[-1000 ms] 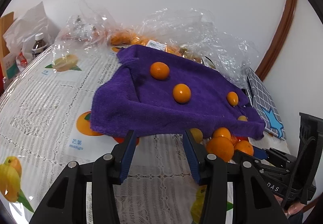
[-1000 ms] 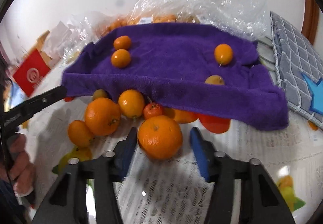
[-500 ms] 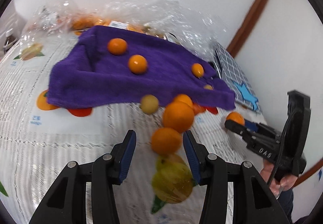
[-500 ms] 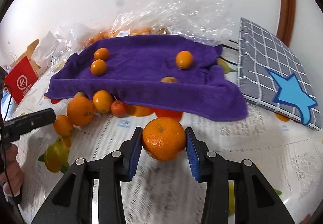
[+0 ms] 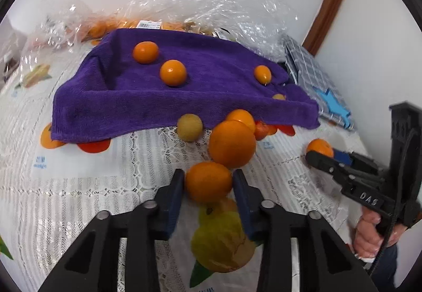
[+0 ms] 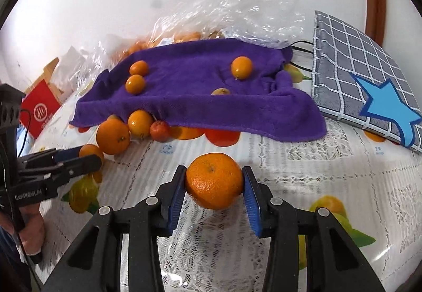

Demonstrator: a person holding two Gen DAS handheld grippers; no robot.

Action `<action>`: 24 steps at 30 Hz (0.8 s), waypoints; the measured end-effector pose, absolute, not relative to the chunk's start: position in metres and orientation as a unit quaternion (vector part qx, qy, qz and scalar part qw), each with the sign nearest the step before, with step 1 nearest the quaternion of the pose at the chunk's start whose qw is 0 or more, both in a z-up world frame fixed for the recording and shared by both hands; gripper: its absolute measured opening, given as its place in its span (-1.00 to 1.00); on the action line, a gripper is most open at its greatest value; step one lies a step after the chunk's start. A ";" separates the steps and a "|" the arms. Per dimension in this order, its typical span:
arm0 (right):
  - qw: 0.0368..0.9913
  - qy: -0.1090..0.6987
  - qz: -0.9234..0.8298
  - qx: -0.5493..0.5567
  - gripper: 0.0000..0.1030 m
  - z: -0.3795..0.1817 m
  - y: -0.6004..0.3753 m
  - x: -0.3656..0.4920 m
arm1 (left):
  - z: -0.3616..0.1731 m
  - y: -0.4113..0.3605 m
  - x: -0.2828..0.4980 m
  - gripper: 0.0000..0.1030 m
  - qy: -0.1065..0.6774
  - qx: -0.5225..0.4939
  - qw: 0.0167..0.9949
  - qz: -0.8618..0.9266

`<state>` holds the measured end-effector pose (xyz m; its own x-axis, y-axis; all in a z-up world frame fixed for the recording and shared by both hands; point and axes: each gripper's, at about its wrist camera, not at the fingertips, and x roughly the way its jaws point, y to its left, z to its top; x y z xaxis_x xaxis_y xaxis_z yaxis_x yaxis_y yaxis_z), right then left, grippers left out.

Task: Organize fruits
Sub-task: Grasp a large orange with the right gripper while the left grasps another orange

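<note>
My left gripper is shut on a small orange low over the lace tablecloth. Just beyond it lie a big orange, a pale yellow fruit and more oranges at the edge of the purple towel. Three small oranges sit on the towel, one of them in the middle. My right gripper is shut on a large orange, held in front of the towel. The right gripper also shows at the right of the left wrist view.
Crinkled clear plastic bags with more fruit lie behind the towel. A grey checked pad with a blue star leans at the right. A red box stands at the far left. The white wall is close behind.
My left gripper moved right and forward to the loose fruit and closed on the small orange. My right gripper closed on the large orange and drew it back from the towel.
</note>
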<state>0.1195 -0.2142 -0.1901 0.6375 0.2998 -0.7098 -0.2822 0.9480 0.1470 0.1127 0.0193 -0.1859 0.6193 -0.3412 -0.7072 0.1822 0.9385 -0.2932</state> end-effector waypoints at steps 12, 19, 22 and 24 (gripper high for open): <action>0.905 0.390 0.167 0.024 -0.19 -0.189 -0.220 0.119 | -0.179 0.047 0.102 -0.32 0.365 -0.166 0.908 -0.124; 0.908 0.380 0.172 0.037 -0.19 -0.186 -0.223 0.115 | -0.177 0.052 0.099 -0.32 0.356 -0.175 0.911 -0.113; 0.910 0.376 0.170 0.042 -0.19 -0.185 -0.225 0.115 | -0.178 0.056 0.099 -0.32 0.354 -0.183 0.911 -0.105; 0.912 0.372 0.169 0.044 -0.19 -0.185 -0.227 0.113 | -0.177 0.057 0.098 -0.32 0.351 -0.186 0.912 -0.104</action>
